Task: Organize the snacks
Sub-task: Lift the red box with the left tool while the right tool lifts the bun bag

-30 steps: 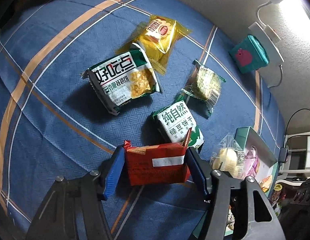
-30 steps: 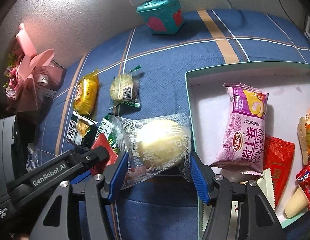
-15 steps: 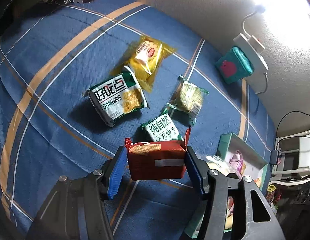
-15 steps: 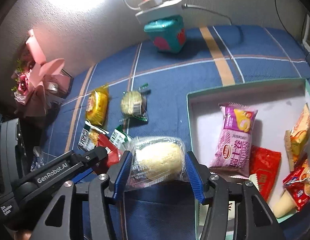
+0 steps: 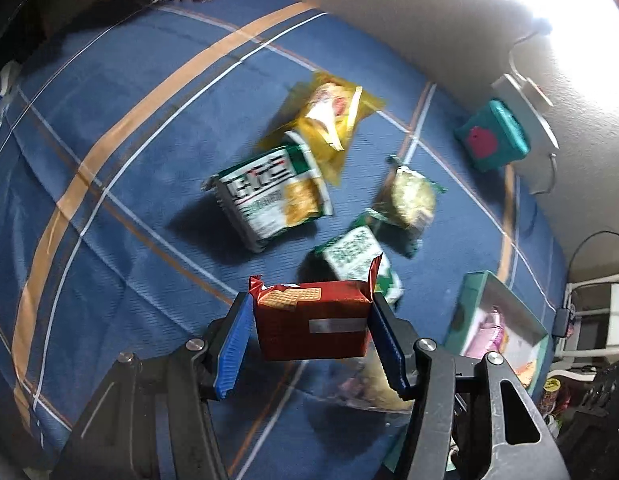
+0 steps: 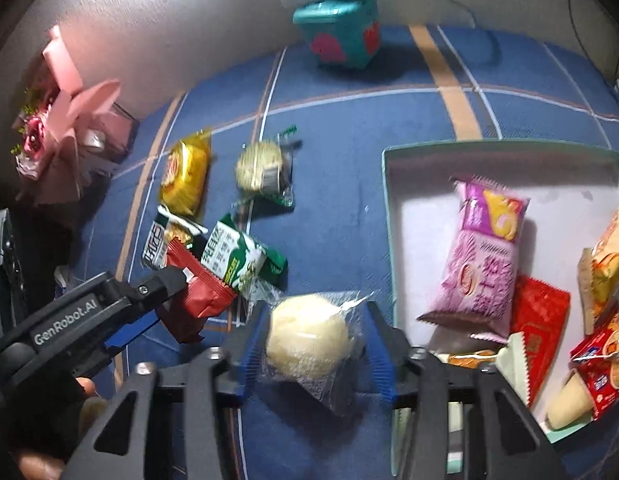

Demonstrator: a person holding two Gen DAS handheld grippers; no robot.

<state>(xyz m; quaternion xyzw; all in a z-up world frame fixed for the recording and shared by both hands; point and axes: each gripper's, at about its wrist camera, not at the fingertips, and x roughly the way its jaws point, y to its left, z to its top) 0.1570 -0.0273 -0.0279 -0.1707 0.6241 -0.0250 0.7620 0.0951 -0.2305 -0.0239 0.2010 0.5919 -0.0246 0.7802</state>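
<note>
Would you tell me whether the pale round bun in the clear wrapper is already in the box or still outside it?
Outside. The bun is held in the right hand-held gripper over the blue cloth, left of the box.

Both wrist views look steeply down, close over blue bedspread (image 5: 109, 240); shared: loose snack packets, box (image 6: 505, 148).

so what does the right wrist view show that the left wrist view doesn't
Only the right wrist view: the pink bouquet by the wall, the full inside of the box with its purple packet, and the right gripper shut on a pale bun.
Only the left wrist view: the front of the red wafer pack, clamped in the left gripper.
Both: the blue blanket, yellow packet, teal cube.
</note>
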